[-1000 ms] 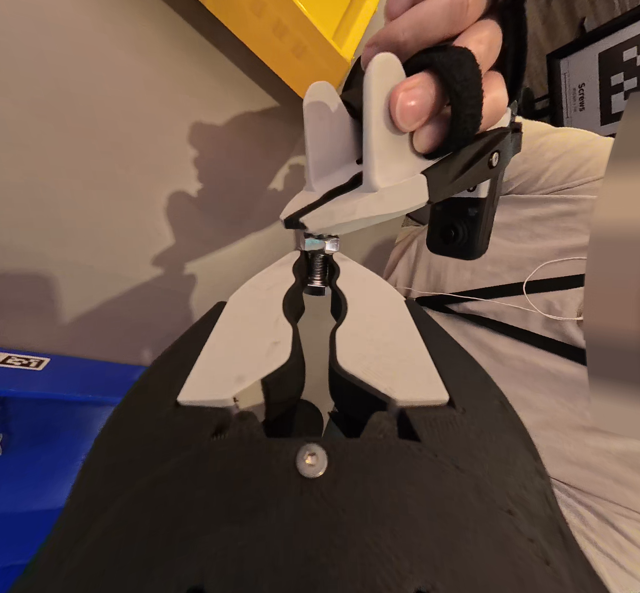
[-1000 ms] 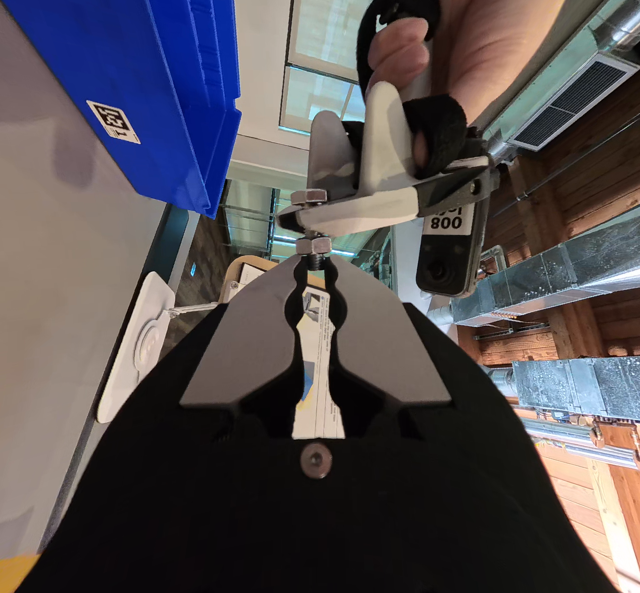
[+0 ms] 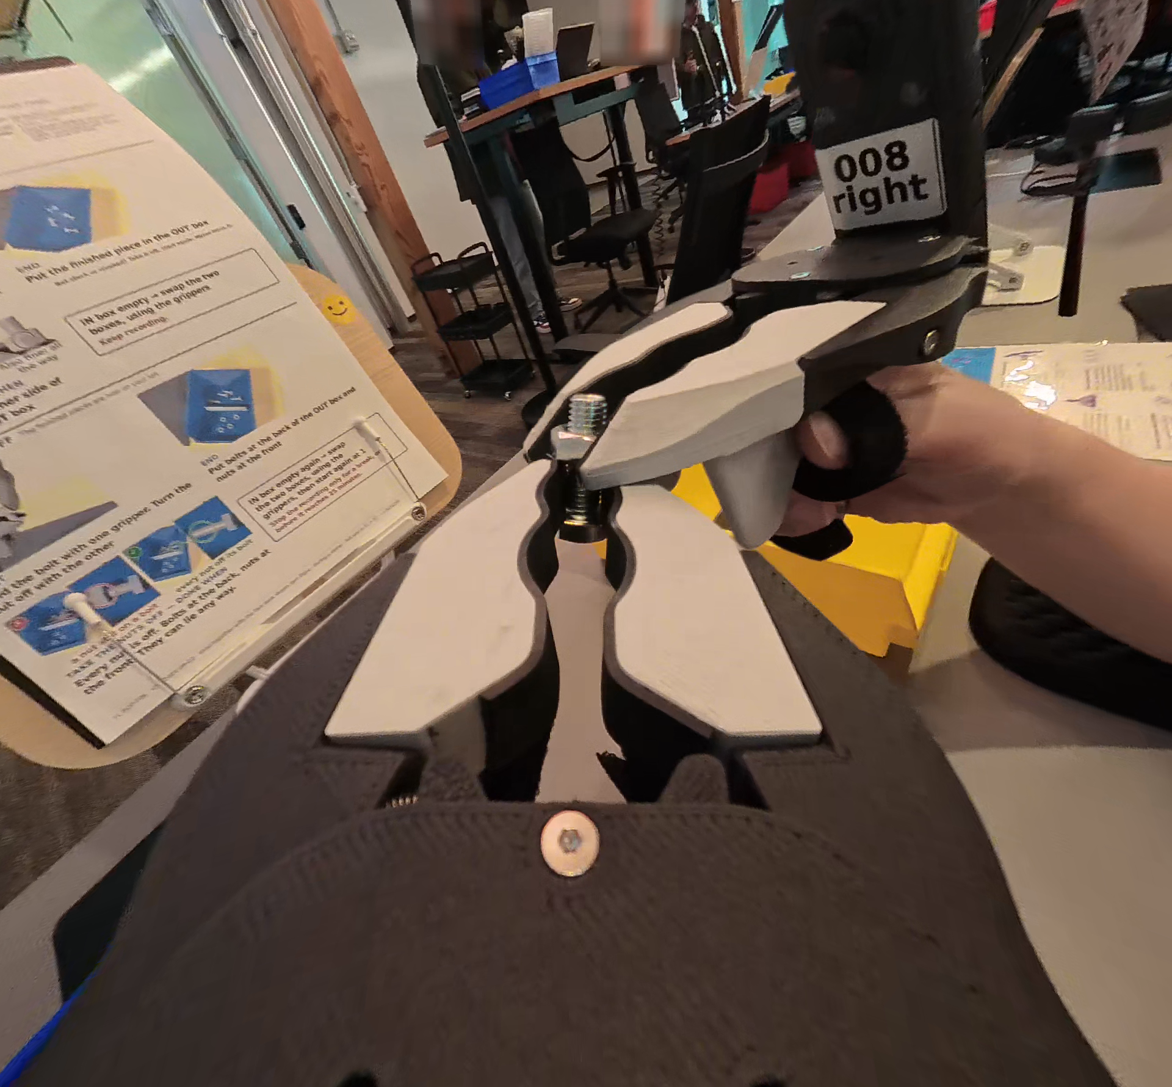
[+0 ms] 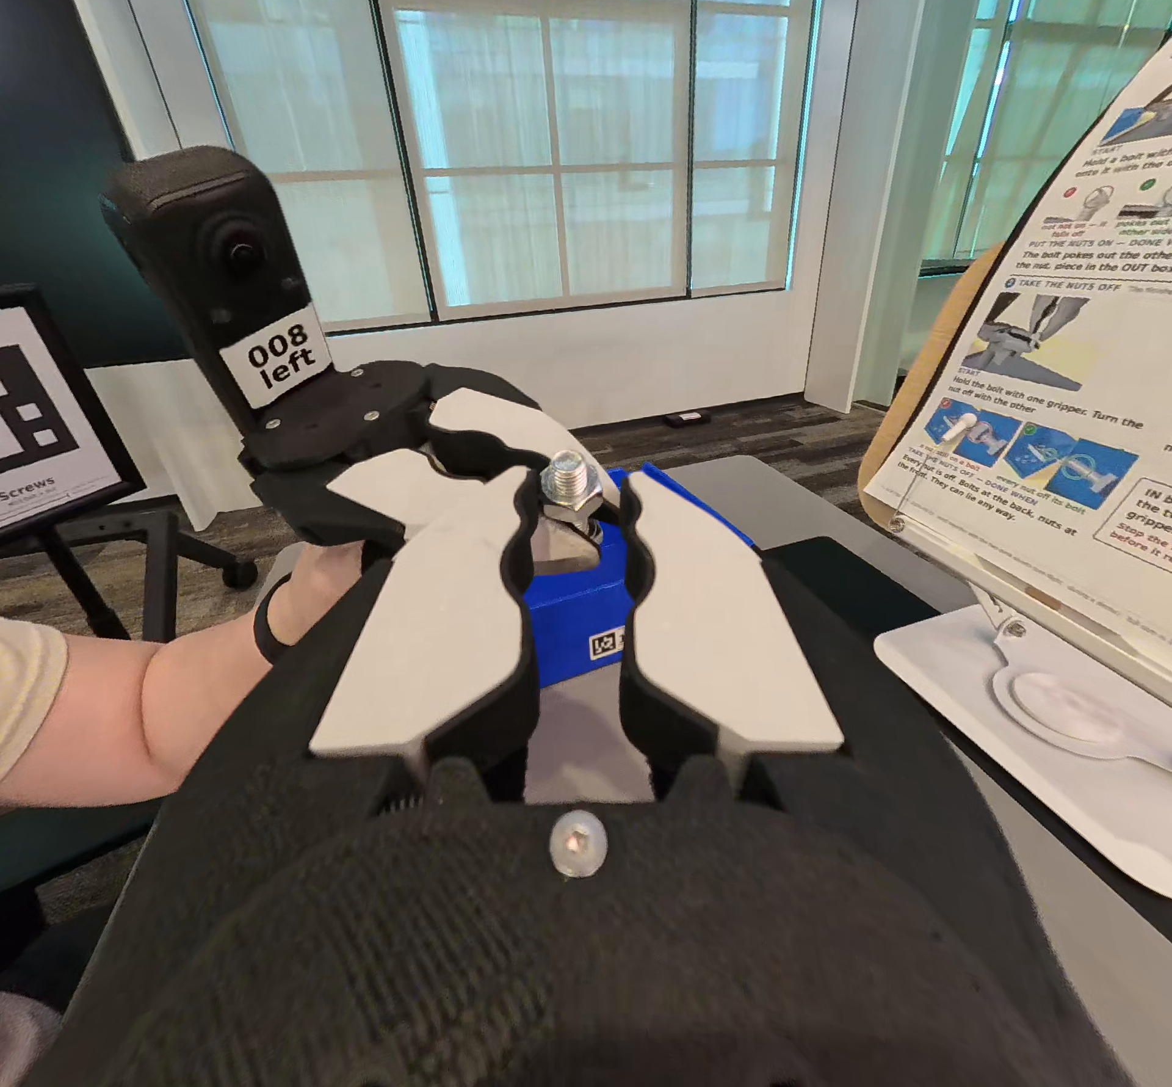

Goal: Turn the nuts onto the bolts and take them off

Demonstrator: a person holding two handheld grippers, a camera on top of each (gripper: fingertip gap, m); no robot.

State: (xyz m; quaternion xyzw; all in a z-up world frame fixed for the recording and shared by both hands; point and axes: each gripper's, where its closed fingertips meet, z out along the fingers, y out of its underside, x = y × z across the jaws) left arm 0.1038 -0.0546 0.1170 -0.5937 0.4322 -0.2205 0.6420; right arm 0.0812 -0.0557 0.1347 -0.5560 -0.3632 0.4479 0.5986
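Bins first: the yellow bin (image 3: 850,587) sits on the counter (image 3: 1046,803) behind the bolt (image 3: 586,412), the blue bin (image 4: 571,612) just beyond it in the other cam, and I can't see inside either. The left claw (image 3: 580,508) is clamped on the upright bolt's lower shank. The nut (image 4: 569,489) is near the threaded tip. The right claw (image 4: 574,485) straddles it, slightly parted, gap on one side. Only the right cam shows that gap; only the left cam shows the yellow bin.

The left tool (image 3: 580,504) points toward 12 o'clock, its fingers nearly closed. The right tool (image 3: 558,447) crosses in from 2 o'clock, its fingers parted, the right hand (image 3: 938,454) gripping its handle.
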